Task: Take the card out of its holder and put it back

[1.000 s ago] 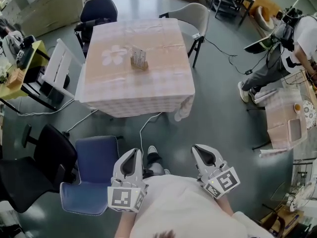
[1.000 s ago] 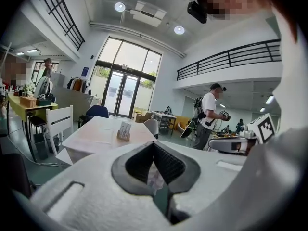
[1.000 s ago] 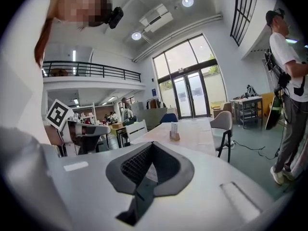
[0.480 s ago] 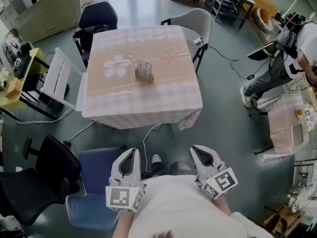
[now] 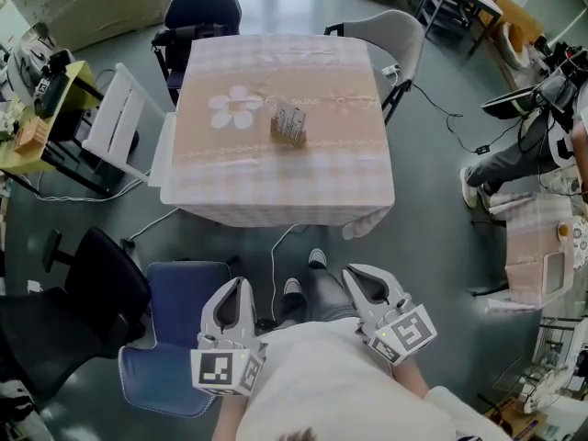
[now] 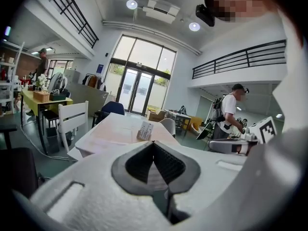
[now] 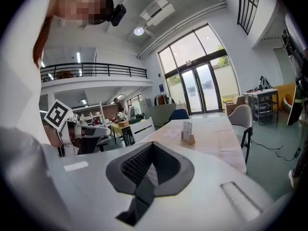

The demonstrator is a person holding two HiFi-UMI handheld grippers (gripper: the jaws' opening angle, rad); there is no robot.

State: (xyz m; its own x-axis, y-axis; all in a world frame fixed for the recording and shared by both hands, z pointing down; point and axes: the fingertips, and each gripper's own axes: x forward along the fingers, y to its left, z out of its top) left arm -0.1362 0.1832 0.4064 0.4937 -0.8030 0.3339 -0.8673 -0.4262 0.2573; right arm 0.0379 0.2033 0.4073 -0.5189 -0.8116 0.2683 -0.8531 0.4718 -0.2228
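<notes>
Standing near the middle of a square table draped in a pink-and-beige checked cloth with a white flower print: one small tan-based card holder, with a white card upright in its slot.

Left white two-jaw gripper with marker cube: held low against the person's white-shirted torso, pointed toward the table and well apart from it. Its dark ribbed pads are closed tip to tip with nothing between them.

Right white two-jaw gripper with marker cube: beside the left one at like height, jaws likewise pressed together and empty.

Round the table: blue padded chair, black office chair, white slatted chair, beige shell chair. A second person stands at the right.
</notes>
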